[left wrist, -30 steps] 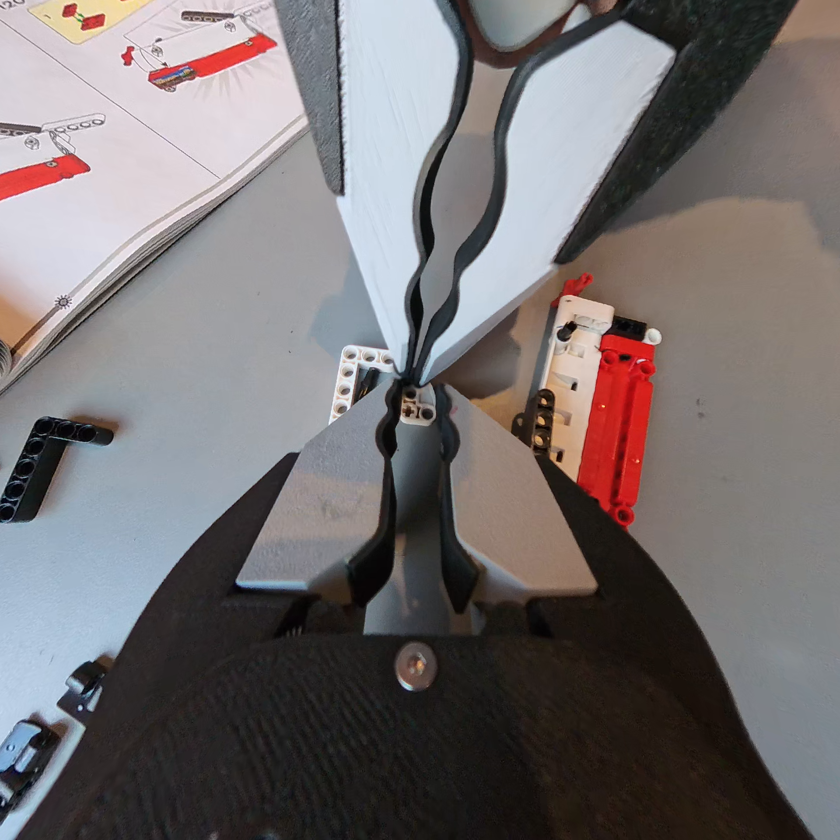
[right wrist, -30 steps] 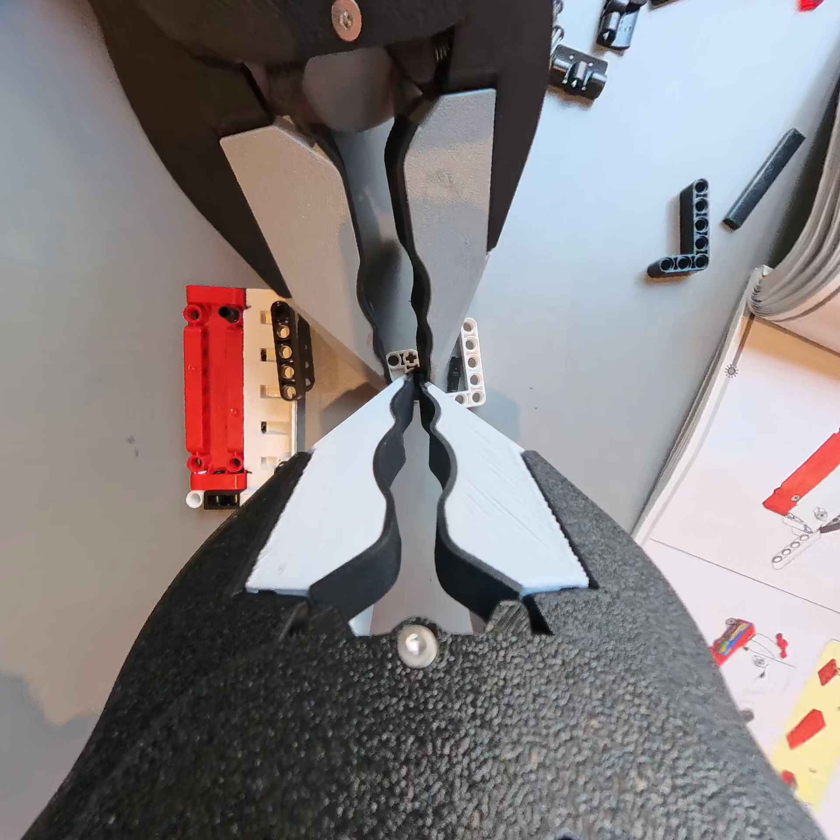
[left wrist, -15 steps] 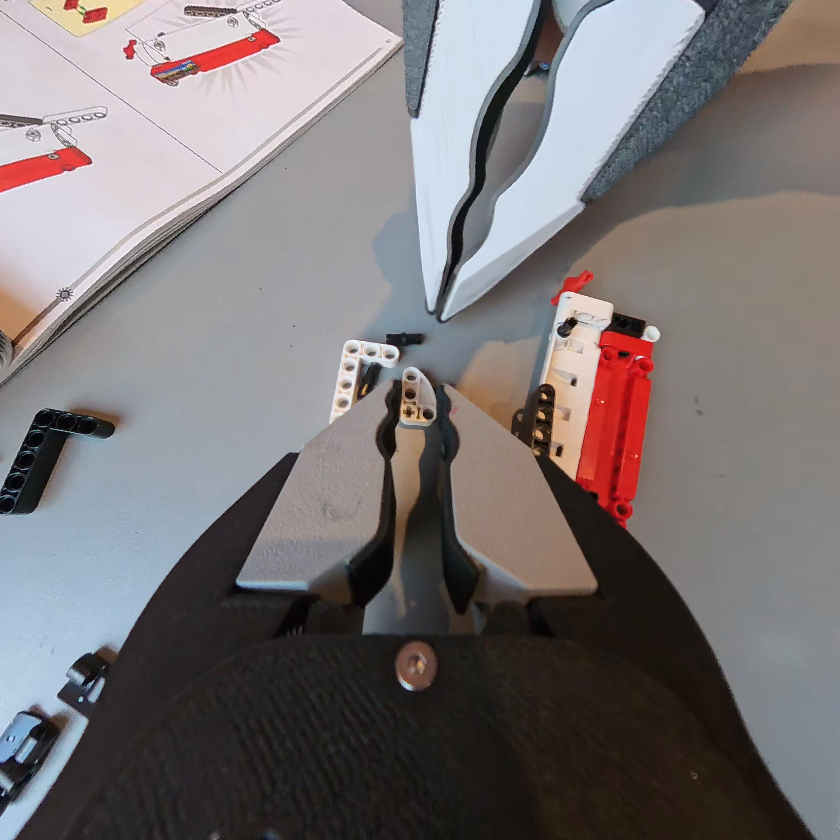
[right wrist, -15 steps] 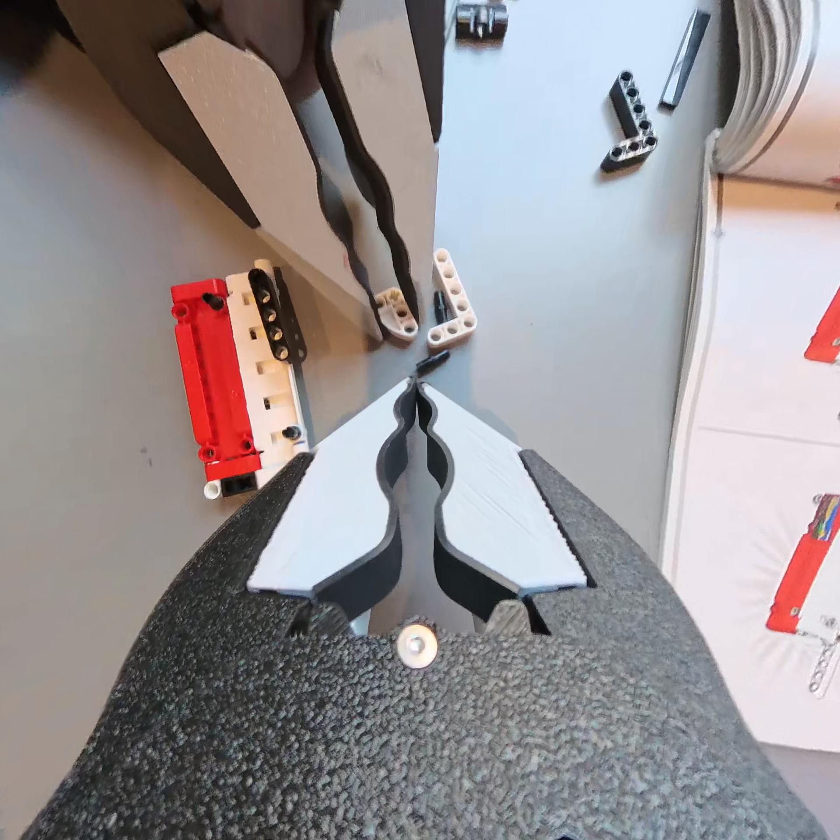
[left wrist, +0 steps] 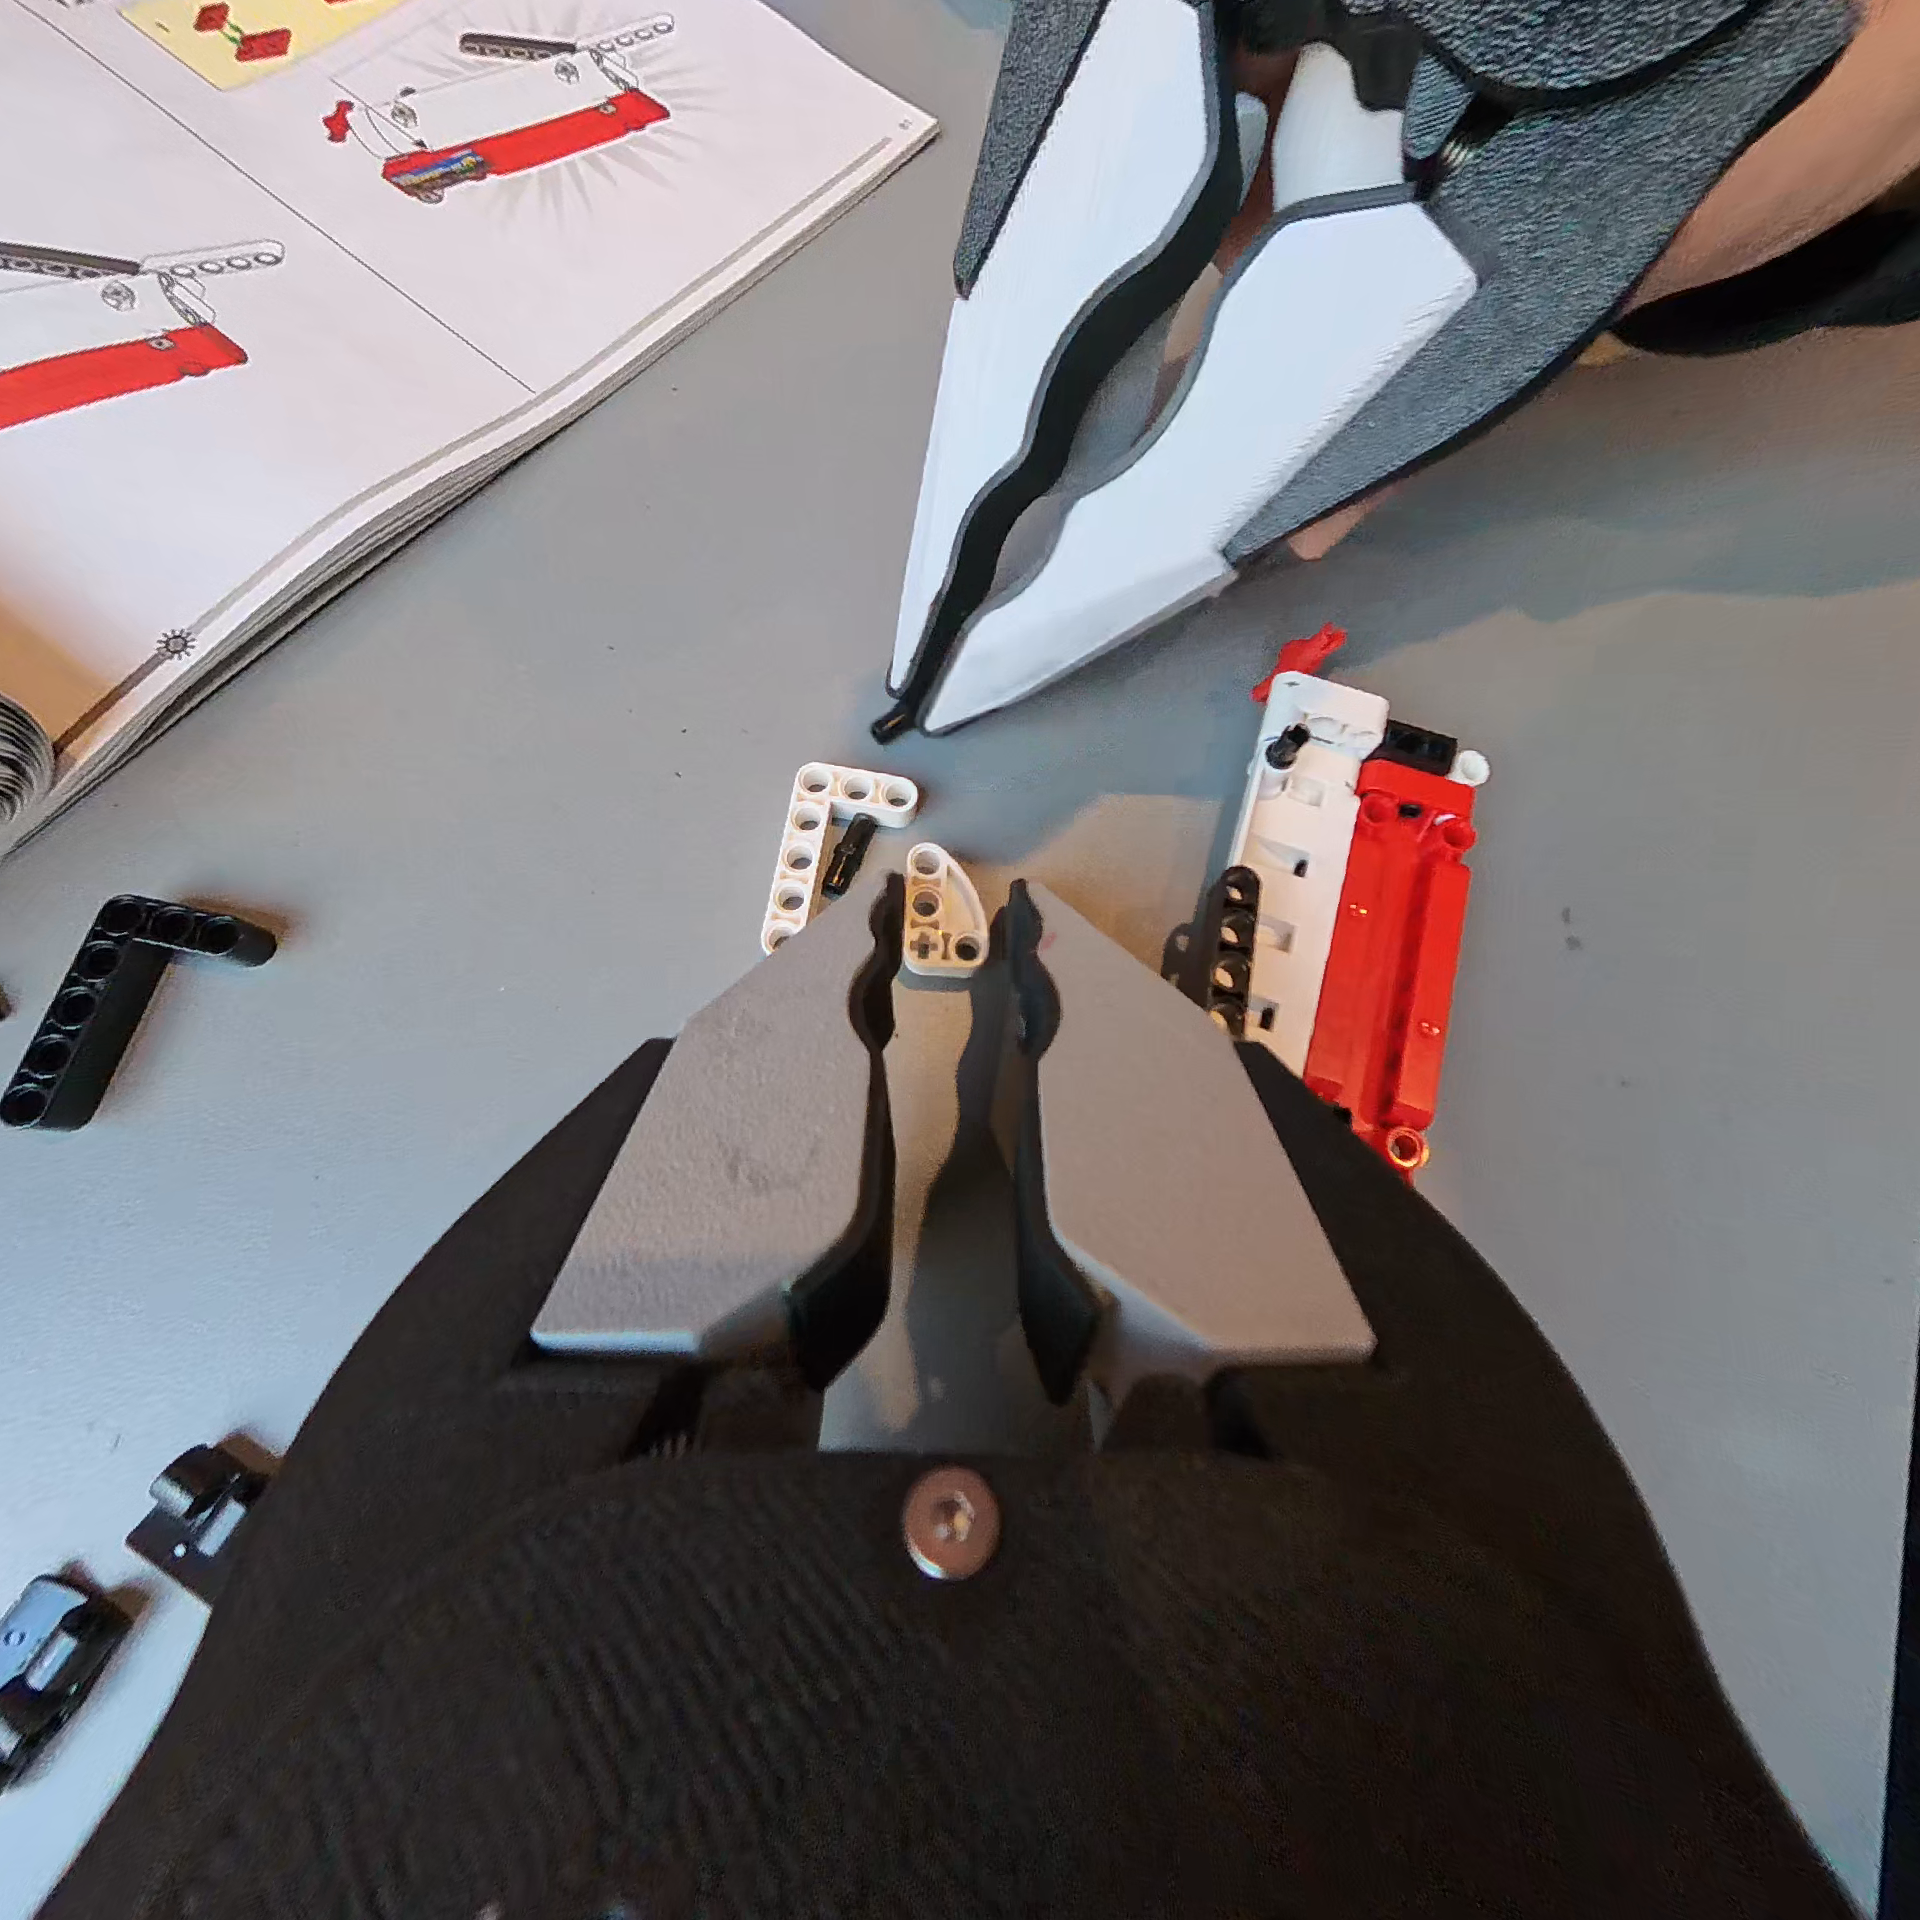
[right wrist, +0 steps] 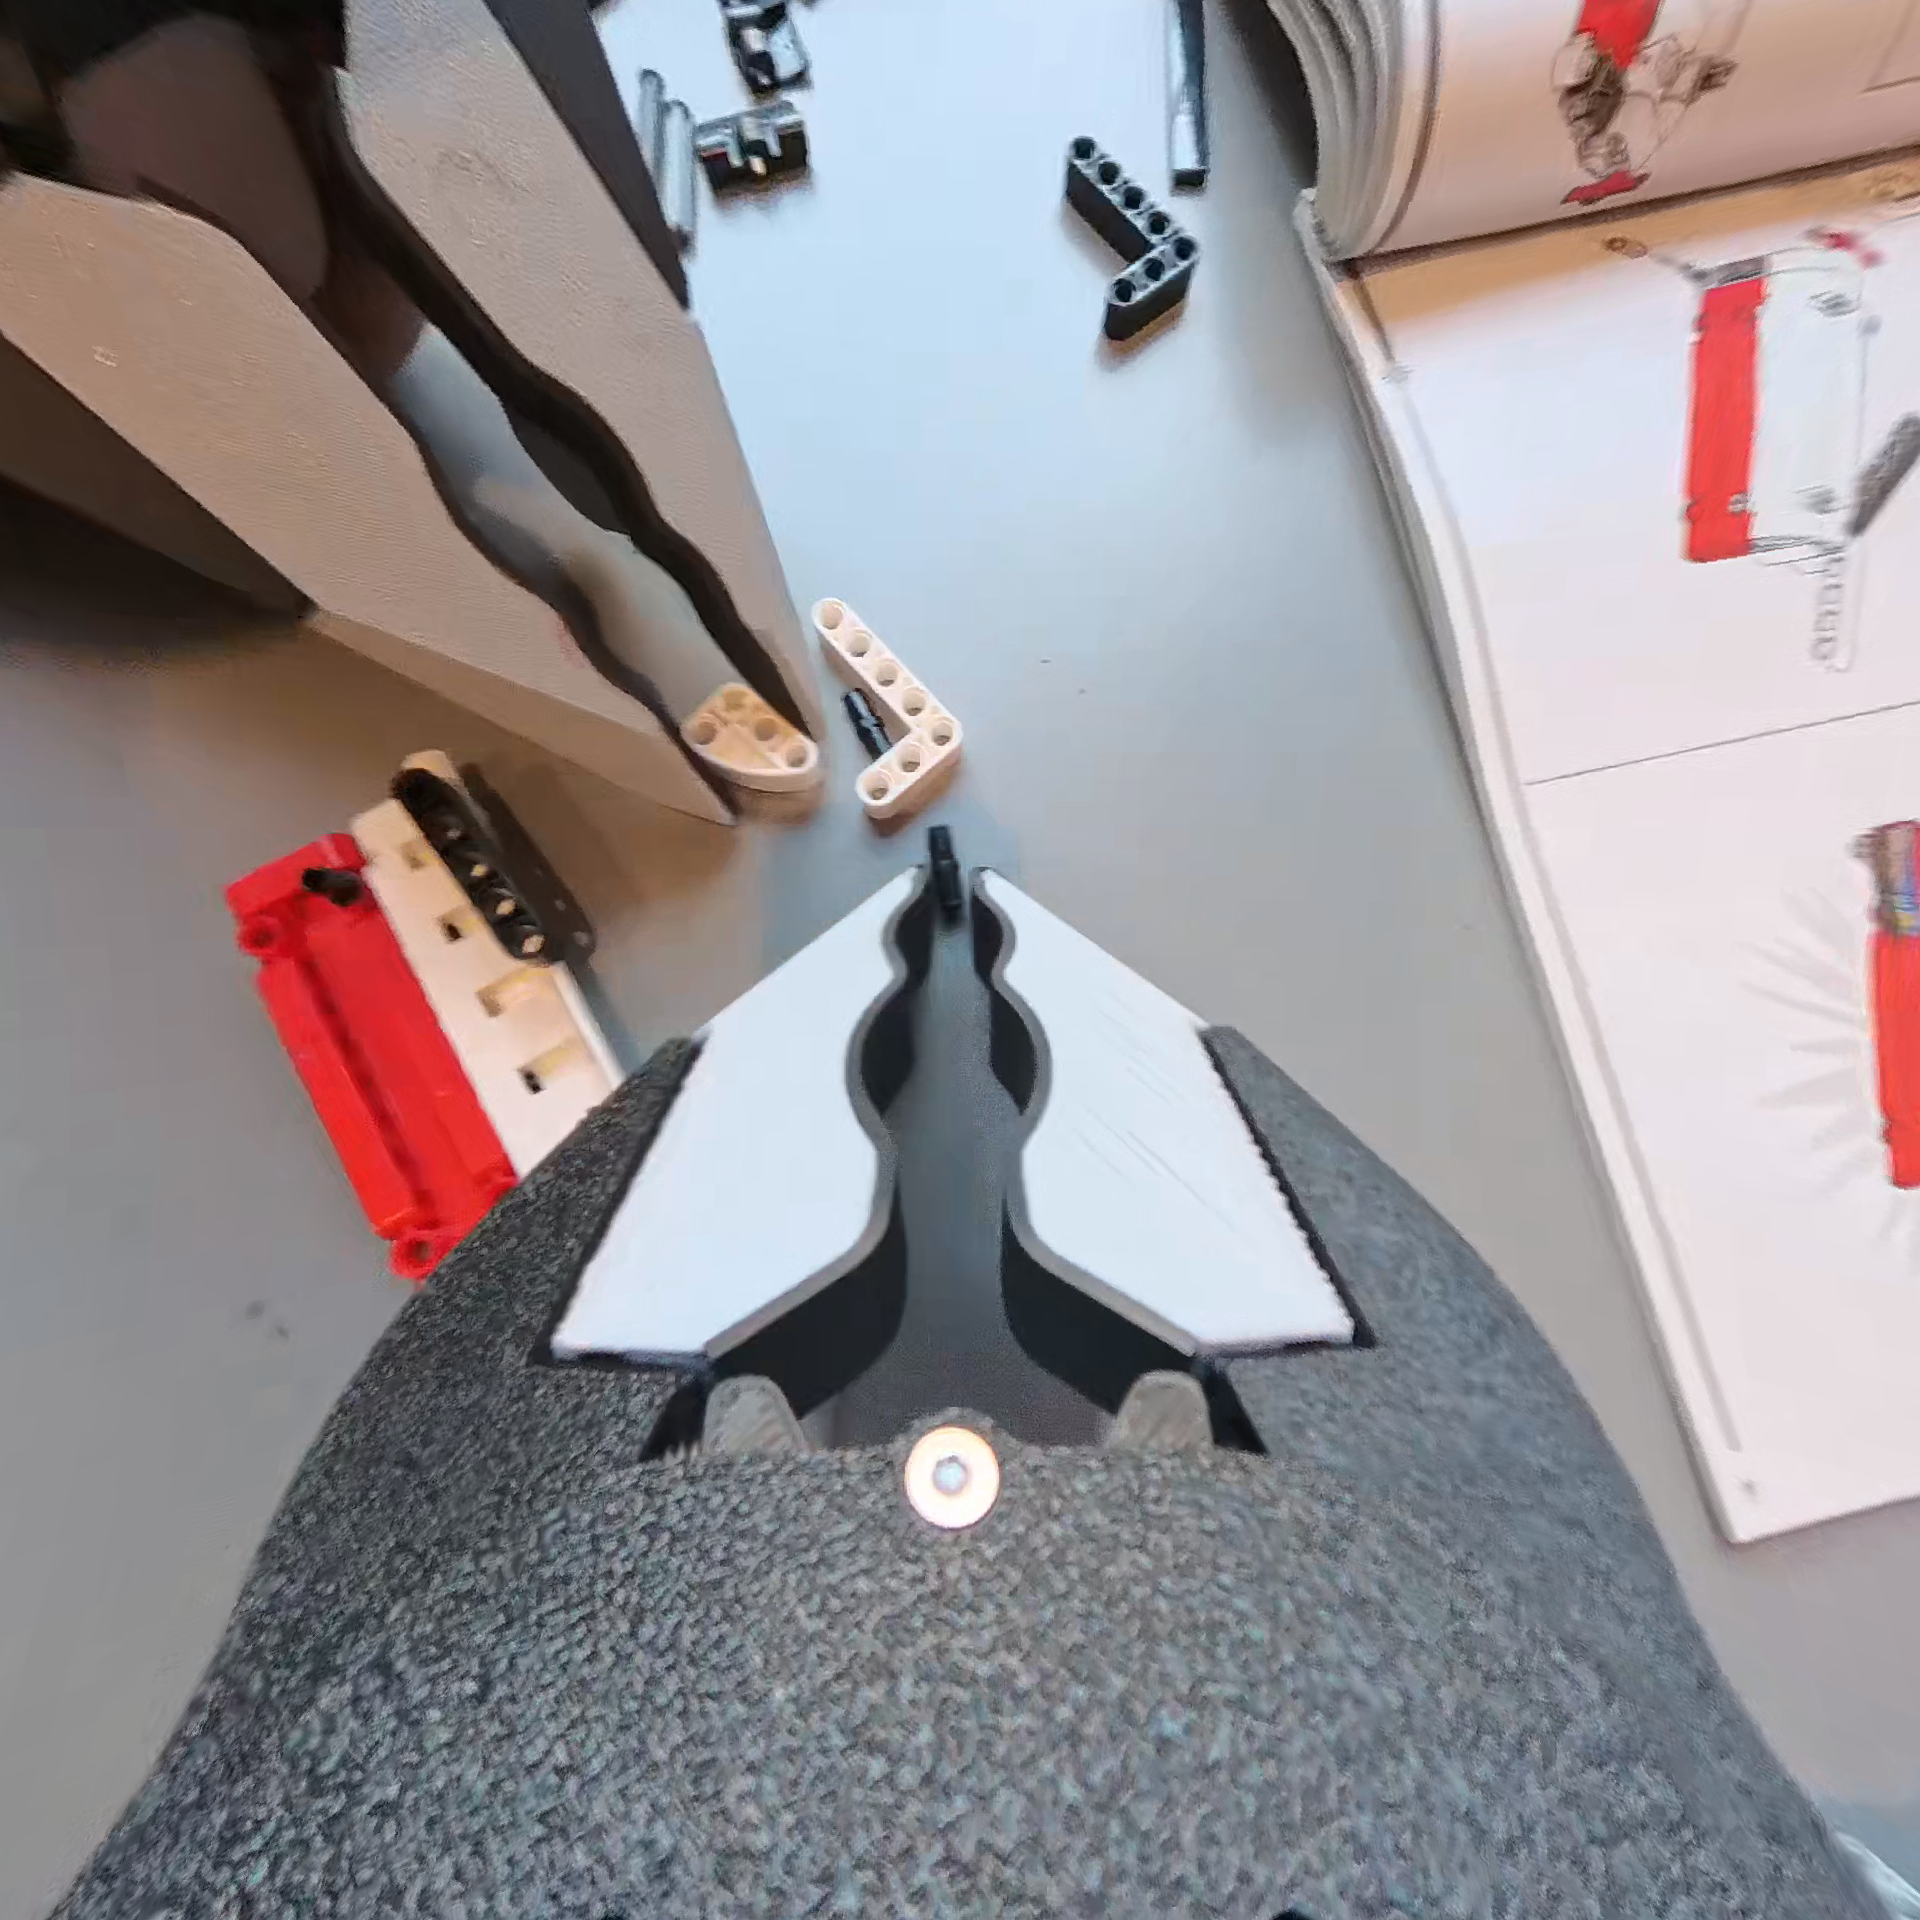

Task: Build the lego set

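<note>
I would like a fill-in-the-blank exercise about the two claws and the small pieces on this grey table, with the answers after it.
1. The left claw has a small curved piece of ____ colour between its fingertips.
2. The right claw pinches a small ____ pin.
3. Beside the white L-shaped piece lies a second pin on the ____.
4. The open booklet lies flat on the table, and its pages show drawings of a long ____ part.

Answers: white; black; table; red

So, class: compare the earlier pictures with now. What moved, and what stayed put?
The right gripper drew back from the left gripper, carrying off a black pin. The left gripper stays shut on the small white curved piece. White L-beam and red-white assembly unmoved.
</note>
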A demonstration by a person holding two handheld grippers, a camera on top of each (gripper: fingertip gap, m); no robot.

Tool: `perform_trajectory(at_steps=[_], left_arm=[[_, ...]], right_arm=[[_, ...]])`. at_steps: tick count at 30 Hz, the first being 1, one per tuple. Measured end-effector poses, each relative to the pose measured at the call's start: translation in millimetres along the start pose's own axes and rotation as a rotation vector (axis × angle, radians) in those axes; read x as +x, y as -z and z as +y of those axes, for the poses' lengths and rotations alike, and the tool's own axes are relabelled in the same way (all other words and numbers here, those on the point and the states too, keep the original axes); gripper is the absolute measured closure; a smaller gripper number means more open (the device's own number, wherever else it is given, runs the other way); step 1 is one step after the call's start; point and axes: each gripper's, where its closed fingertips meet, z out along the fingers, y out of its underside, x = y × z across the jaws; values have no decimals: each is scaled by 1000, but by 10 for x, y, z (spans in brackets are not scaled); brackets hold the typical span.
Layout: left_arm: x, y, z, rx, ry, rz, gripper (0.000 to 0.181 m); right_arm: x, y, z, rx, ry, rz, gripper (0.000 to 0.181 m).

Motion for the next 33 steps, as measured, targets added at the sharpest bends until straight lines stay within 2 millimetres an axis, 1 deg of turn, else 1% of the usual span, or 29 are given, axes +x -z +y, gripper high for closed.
perform_trajectory(at_steps=[6, 10, 11, 13, 17, 21, 24, 27, 32, 33], left_arm=[[20, 4, -5, 4, -10, 7, 163], [32, 19, 2, 6, -9, 29, 165], [38, 12, 24, -7, -11, 36, 167], [46, 4, 38, -18, -19, 36, 164], [97, 60, -50, 33, -62, 50, 160], [101, 165, -173, 101, -150, 27, 164], [171, 203, -225, 131, -260, 14, 163], [155, 196, -224, 122, -383, -74, 165], [296, 198, -241, 138, -534, -93, 167], [297, 196, -247, 139, -561, -114, 169]], right_arm=[[2, 6, 4, -7, 54, 14, 177], [-75, 122, -66, 43, 103, 5, 177], [-98, 145, -67, 49, 117, 0, 177], [-108, 171, -45, 47, 123, 11, 177], [-156, 234, -62, 78, 121, 7, 177], [-262, 327, -181, 140, 126, -65, 177], [-322, 348, -231, 159, 92, -134, 177], [-414, 346, -224, 143, 72, -207, 177], [-486, 312, -183, 104, 32, -275, 177], [-498, 314, -193, 108, 22, -287, 177]])
